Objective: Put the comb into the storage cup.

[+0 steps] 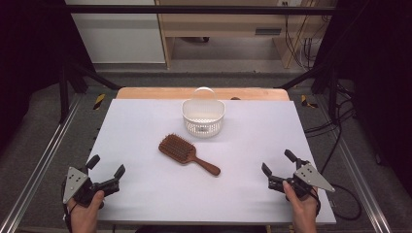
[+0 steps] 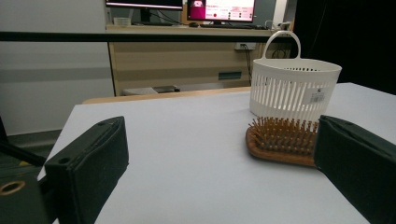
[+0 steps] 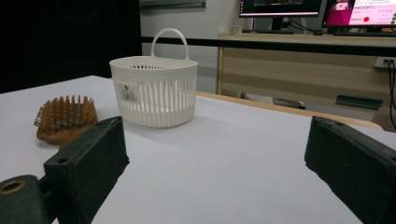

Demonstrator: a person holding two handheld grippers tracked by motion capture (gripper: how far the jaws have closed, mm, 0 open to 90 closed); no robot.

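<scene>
A brown wooden hairbrush lies bristles-up in the middle of the white table top, its handle pointing to the near right. Behind it stands a white slotted plastic basket with a handle, and nothing shows inside it. My left gripper rests at the near left corner, jaws open with nothing between them. At the near right my right gripper is likewise open, nothing in its jaws. The left gripper view has the hairbrush in front of the basket. In the right gripper view the basket and hairbrush lie at the left.
The white sheet covers a wooden table whose far edge shows behind the basket. Metal frame rails run along both sides. Cables trail on the floor to the right. A wooden cabinet stands beyond the table.
</scene>
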